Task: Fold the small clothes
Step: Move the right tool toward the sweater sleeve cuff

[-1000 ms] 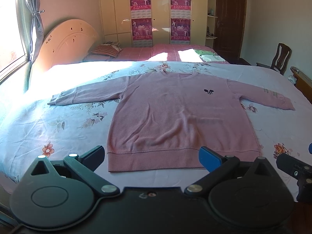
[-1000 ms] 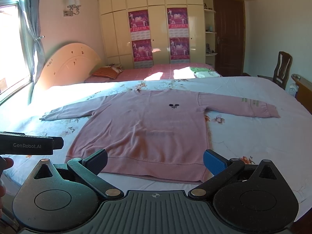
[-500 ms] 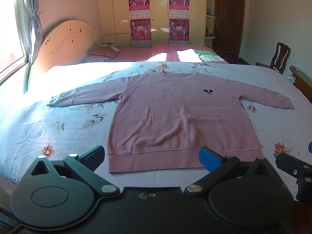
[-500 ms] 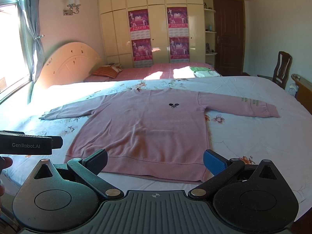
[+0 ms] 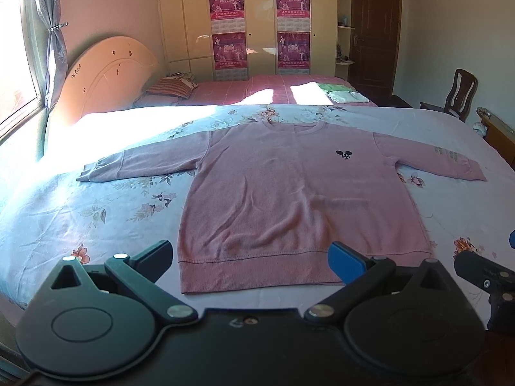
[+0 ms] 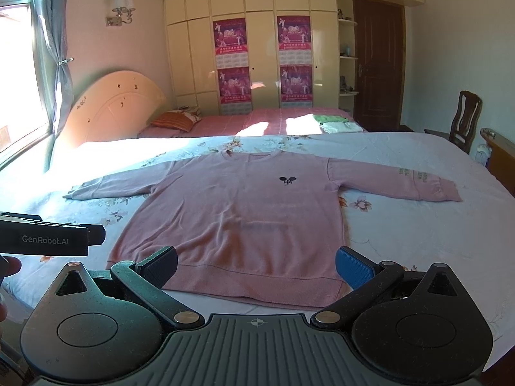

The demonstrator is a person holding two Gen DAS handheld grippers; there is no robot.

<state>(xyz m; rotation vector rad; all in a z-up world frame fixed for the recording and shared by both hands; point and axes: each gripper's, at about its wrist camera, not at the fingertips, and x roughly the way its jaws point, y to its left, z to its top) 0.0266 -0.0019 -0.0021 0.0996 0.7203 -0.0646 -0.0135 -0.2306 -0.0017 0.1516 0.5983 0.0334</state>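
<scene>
pink sweater flat on floral bed, sleeves spread, hem nearest | left gripper jaws wide apart, empty, just short of hem | right gripper likewise spread, empty

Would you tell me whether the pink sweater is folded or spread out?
Spread flat: the pink sweater lies front-up on the bed, both sleeves stretched sideways, hem unfolded.
</scene>
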